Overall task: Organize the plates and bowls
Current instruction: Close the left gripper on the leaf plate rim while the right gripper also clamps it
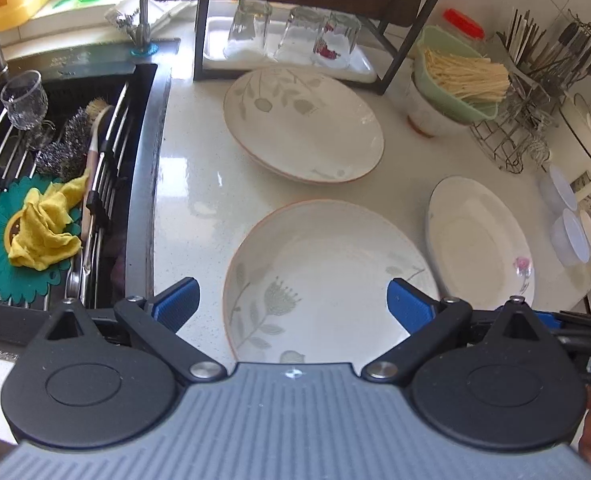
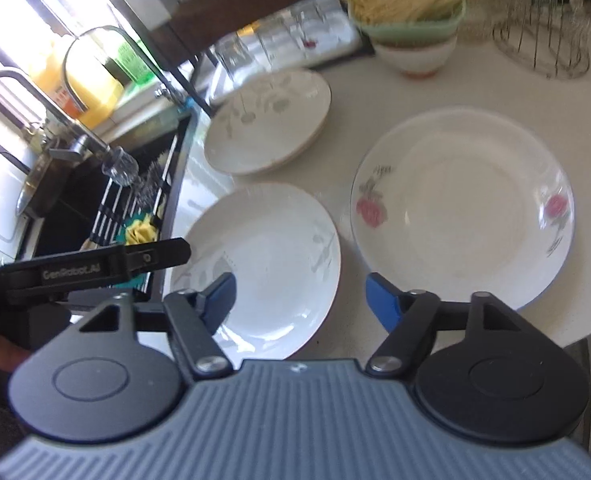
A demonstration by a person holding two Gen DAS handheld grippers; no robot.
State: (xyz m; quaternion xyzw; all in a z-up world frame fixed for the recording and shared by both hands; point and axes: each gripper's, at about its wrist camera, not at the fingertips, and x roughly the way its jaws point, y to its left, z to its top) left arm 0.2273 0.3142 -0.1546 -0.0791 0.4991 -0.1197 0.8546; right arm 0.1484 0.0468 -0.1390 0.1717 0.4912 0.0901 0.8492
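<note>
left gripper (image 1: pixel 291 304): lower centre of its view, blue fingers (image 1: pixel 177 302) spread wide, nothing between the pads | right gripper (image 2: pixel 300 300): lower centre of its view, jaws parted, pads pressing nothing | left gripper also at left edge of right view, a fingertip below it

plates (image 1: pixel 327 276): 3 | glasses (image 1: pixel 249 28): 3 | bowls (image 1: pixel 429 114): 2

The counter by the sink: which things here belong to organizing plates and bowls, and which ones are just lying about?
Belong to the job:
near leaf plate
far leaf plate
rose plate
white bowl

Just lying about:
glasses
yellow cloth
noodles
</note>
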